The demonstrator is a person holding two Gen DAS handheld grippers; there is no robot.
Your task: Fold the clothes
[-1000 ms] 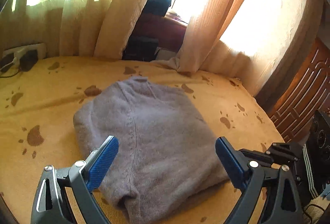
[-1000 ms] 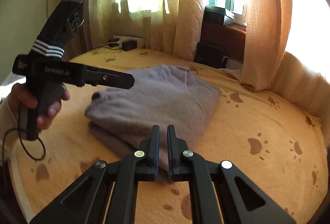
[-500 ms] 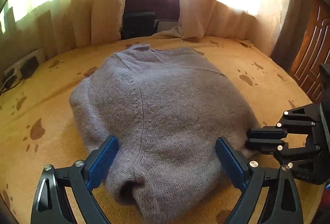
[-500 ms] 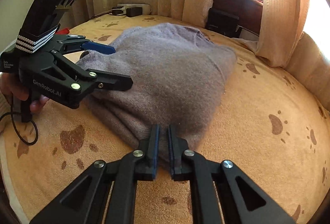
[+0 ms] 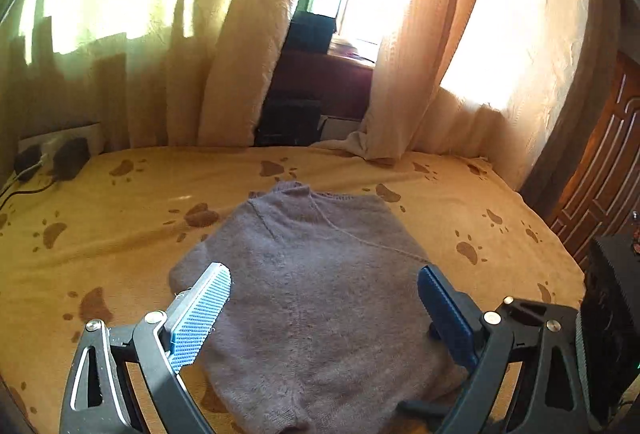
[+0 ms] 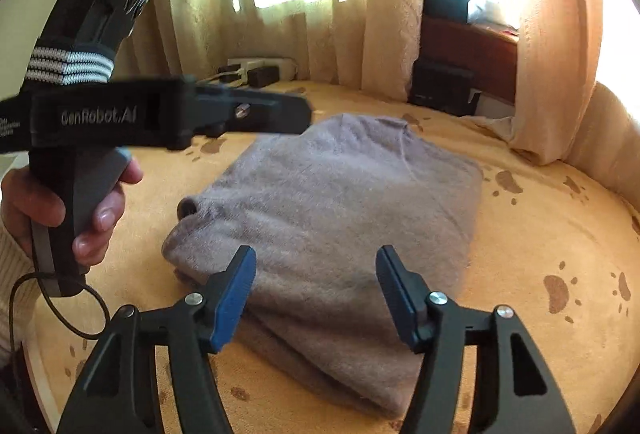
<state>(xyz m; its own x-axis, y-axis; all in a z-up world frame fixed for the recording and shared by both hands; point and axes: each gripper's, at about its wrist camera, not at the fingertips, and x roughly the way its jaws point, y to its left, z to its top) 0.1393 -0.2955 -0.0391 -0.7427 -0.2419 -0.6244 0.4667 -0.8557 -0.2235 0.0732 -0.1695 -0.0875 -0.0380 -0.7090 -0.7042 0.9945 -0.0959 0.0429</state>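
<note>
A grey knitted sweater (image 5: 320,274) lies folded in a thick bundle on the yellow bedspread (image 5: 120,234), collar toward the curtains. My left gripper (image 5: 323,276) hovers over the sweater's near end, open, blue pads wide apart and nothing between them. In the right wrist view the sweater (image 6: 340,194) fills the middle. My right gripper (image 6: 316,258) hangs just above its near folded edge; its jaws are opening and the pads do not press the cloth. The left gripper (image 6: 296,112) shows side-on at upper left, held by a hand (image 6: 92,210).
Paw-print bedspread (image 6: 540,234) stretches around the sweater. Cream curtains (image 5: 240,34) hang along the far side. A power strip with plugs (image 6: 256,70) sits at the back left, dark boxes (image 6: 444,86) under the window, a wooden door (image 5: 600,174) at right.
The right gripper's jaws have gone from shut to wide apart, closer to the sweater's edge. The left gripper dipped low toward the sweater, then lifted back, staying open.
</note>
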